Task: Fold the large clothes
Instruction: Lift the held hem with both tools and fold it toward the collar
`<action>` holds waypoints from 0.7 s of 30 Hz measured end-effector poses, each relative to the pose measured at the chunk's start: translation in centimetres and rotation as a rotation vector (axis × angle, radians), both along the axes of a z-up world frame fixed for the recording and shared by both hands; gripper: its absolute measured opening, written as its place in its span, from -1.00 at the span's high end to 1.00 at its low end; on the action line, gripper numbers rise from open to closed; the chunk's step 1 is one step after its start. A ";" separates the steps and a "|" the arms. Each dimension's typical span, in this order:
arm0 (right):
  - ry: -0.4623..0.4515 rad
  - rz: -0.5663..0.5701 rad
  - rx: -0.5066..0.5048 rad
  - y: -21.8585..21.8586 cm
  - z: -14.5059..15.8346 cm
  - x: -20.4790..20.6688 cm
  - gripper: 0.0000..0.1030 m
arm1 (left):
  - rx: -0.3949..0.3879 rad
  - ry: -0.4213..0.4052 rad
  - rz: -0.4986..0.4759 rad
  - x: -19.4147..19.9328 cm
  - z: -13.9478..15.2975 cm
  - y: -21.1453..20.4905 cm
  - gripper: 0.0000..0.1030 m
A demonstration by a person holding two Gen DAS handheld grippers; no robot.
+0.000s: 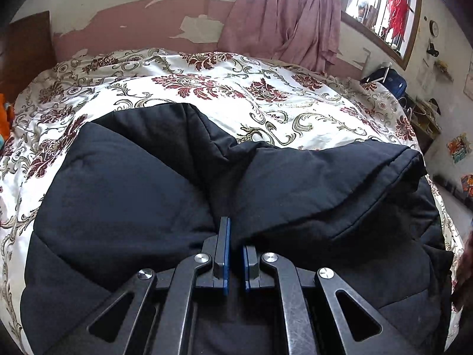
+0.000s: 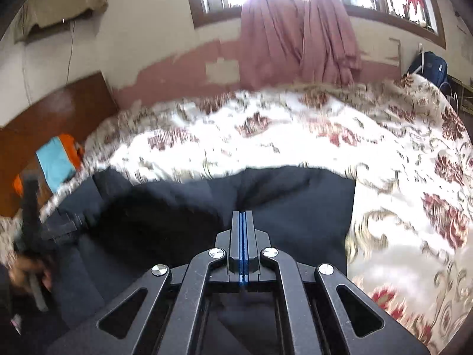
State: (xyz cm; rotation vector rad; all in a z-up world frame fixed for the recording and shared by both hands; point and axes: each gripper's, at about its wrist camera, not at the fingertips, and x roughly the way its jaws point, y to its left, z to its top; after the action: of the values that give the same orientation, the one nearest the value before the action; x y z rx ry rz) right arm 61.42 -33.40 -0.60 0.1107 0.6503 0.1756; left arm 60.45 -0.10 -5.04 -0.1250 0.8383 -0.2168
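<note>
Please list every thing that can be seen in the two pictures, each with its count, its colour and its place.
Padded garment: one, black, on the bed, near side.
Bedspread: one, white with red flowers, covering the bed.
Curtain: one, pink, at the window.
Headboard: one, brown, at the wall.
Cloth: one, orange and blue, beside the headboard.
Bag: one, blue, far corner.
Left hand-held gripper: black, shut on garment fabric.
Right hand-held gripper: black, shut, above the garment.

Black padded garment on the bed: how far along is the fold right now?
Done: the black padded garment lies on the floral bedspread with a flap already folded over its right side. In hand: the left tool looks clamped on a fabric fold; the right tool is shut, apparently empty. Left: it is still bulky and uneven, so more folds and smoothing.
</note>
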 end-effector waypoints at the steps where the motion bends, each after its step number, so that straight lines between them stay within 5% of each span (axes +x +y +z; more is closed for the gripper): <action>1: 0.005 0.007 0.025 0.3 0.8 0.8 0.97 | -0.001 -0.002 0.000 -0.1 0.0 -0.1 0.86; 7: 0.184 0.182 0.224 5.0 0.2 6.9 0.97 | 0.005 -0.008 -0.025 -0.5 0.7 -0.2 0.86; 10: 0.334 0.237 0.156 7.3 -3.3 7.3 0.97 | -0.069 -0.032 -0.092 -1.7 2.3 0.9 0.83; 12: 0.348 0.241 0.079 8.0 -5.2 6.7 0.97 | -0.108 -0.080 -0.107 -2.9 3.8 1.9 0.83; 15: 0.369 0.209 0.244 6.0 -7.0 6.9 0.97 | -0.156 -0.167 -0.109 -3.4 6.3 2.6 0.83; 17: 0.376 0.195 0.331 5.1 -7.8 7.0 0.97 | -0.173 -0.148 -0.112 -2.2 7.2 1.7 0.83; 21: 0.378 0.206 0.335 4.9 -8.6 6.1 0.97 | -0.082 -0.071 -0.173 0.2 6.4 -2.5 0.83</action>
State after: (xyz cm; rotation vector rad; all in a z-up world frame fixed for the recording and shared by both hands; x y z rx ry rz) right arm 67.52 -28.53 -9.20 0.4067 1.0062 0.4697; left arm 60.66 -2.62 1.38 -0.1212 0.7697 -0.4164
